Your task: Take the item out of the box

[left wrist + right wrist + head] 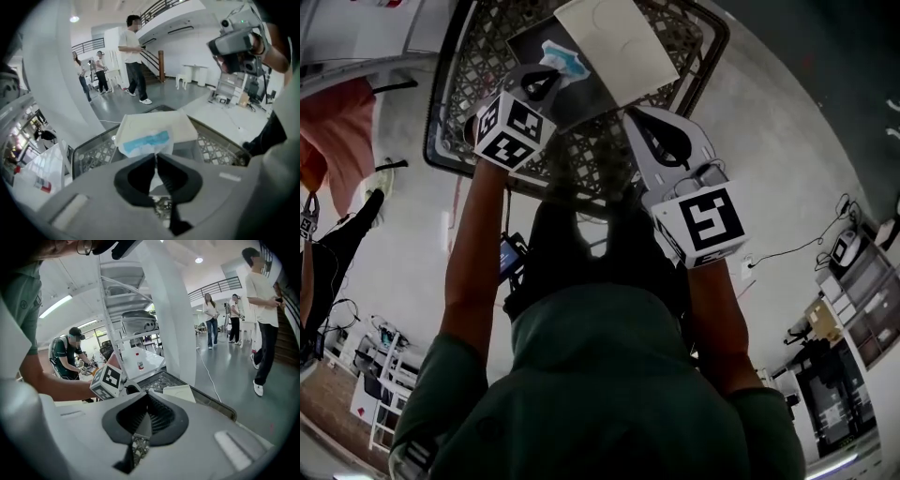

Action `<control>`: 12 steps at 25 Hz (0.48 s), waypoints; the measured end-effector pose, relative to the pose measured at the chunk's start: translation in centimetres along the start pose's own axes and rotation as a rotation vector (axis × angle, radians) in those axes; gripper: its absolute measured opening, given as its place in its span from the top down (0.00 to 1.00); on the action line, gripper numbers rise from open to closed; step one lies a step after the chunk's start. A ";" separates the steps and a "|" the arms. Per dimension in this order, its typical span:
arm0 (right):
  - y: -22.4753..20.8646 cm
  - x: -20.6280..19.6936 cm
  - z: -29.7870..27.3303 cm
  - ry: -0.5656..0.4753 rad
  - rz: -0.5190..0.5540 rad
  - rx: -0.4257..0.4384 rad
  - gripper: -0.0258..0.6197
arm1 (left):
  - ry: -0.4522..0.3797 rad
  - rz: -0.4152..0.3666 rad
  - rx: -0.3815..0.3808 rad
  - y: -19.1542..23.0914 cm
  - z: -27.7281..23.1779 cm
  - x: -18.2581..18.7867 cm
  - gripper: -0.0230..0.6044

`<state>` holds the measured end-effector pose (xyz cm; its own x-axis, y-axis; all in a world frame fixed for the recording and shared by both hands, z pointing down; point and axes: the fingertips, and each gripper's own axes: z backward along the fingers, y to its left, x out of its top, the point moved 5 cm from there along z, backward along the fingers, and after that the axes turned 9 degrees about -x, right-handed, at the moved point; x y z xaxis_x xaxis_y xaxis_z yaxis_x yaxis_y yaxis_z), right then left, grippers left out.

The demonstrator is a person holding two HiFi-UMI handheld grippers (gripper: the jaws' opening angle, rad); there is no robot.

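Observation:
A black mesh box (pixel 450 112) stands on the floor below me, with a flat white carton (pixel 614 42) lying across its top. My left gripper (pixel 551 79) reaches into it from the left and is shut on a small white packet with a blue stripe (pixel 565 58). The left gripper view shows that packet (pixel 146 140) pinched at the tips of my left gripper (pixel 156 157), in front of the white carton (pixel 157 123) and above the box's mesh (pixel 96 150). My right gripper (pixel 634 114) hovers over the box's near right side. Its jaws meet at my right gripper (pixel 149 397) with nothing between them.
A pink cloth (pixel 342 131) hangs at the left. Cables and a charger (pixel 844 246) lie on the grey floor at the right. A thick white pillar (pixel 171 310) rises beside the box. People (pixel 133 58) stand farther off in the hall.

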<state>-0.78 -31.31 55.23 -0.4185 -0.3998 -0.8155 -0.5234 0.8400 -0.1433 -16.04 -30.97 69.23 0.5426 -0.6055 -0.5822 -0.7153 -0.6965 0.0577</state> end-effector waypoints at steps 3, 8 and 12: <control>0.3 0.6 0.7 -0.017 0.009 -0.006 0.95 | -0.024 -0.013 0.012 -0.5 1.8 0.9 0.94; 0.6 1.7 2.1 -0.050 0.012 -0.022 0.95 | -0.054 -0.047 0.040 -1.4 4.5 2.4 0.94; 0.7 2.7 3.3 -0.072 0.033 -0.031 0.95 | -0.083 -0.071 0.058 -2.0 6.6 3.6 0.94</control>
<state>0.19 -30.53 51.08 -0.3822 -0.3440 -0.8577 -0.5334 0.8400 -0.0992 -15.59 -29.25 61.64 0.5559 -0.5200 -0.6485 -0.7021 -0.7114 -0.0314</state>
